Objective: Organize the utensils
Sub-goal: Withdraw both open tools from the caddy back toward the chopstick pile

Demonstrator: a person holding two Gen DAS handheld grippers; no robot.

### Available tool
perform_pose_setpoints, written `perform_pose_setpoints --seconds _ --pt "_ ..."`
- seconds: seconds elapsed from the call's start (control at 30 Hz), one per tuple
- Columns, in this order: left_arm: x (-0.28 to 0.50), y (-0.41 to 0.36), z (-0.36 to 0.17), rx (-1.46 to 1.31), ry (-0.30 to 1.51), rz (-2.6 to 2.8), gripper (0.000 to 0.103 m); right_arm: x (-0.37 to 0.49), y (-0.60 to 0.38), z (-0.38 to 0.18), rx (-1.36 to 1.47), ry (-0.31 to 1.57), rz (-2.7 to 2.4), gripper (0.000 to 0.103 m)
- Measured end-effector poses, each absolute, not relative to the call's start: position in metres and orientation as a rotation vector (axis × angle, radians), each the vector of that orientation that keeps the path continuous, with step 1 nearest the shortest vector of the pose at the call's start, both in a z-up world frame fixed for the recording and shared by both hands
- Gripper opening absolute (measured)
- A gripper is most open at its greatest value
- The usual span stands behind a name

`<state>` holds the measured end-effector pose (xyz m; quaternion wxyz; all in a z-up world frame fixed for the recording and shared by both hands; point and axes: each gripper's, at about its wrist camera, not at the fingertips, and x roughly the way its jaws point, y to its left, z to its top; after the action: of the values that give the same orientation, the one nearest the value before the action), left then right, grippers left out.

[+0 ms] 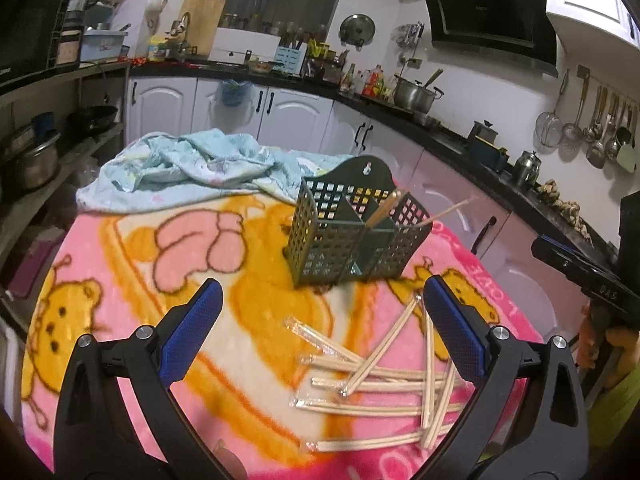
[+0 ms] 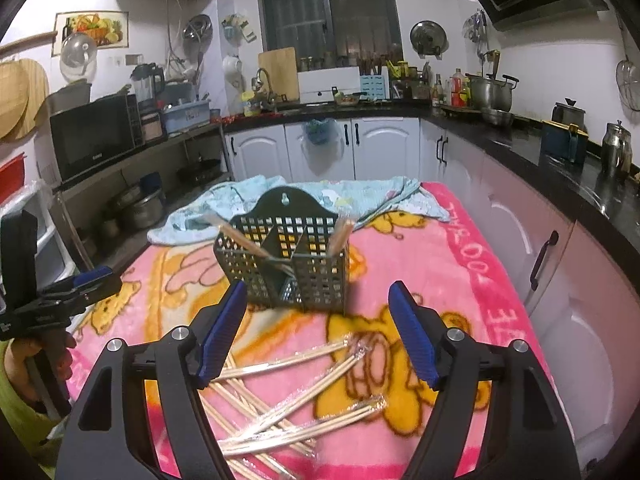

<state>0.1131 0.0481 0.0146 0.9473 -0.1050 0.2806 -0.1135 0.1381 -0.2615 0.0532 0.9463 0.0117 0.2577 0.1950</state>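
A dark green slotted utensil holder (image 1: pixel 352 232) (image 2: pixel 290 264) stands upright on a pink cartoon blanket (image 1: pixel 132 264) (image 2: pixel 432 264). Chopstick pairs (image 1: pixel 386 210) (image 2: pixel 342 234) lean out of its compartments. Several wrapped chopstick pairs (image 1: pixel 384 384) (image 2: pixel 296 392) lie scattered on the blanket in front of the holder. My left gripper (image 1: pixel 320 320) is open and empty, above the blanket just left of the pile. My right gripper (image 2: pixel 316 320) is open and empty, above the pile and short of the holder. The right gripper's body shows at the left view's right edge (image 1: pixel 580 272).
A crumpled light blue cloth (image 1: pixel 192 168) (image 2: pixel 320 196) lies behind the holder at the table's far end. White cabinets and a black counter (image 2: pixel 560 152) with pots run along the back and right. Shelves with a microwave (image 2: pixel 96 136) stand at the left.
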Motion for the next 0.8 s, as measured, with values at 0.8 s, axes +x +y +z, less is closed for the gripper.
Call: perform_pose_setpoints --seconds 0.8 --pt "0.117 0.018 -0.032 -0.187 0.700 -0.289 0.092 0.151 -0.271 0.012 0.027 0.629 0.326 0.071"
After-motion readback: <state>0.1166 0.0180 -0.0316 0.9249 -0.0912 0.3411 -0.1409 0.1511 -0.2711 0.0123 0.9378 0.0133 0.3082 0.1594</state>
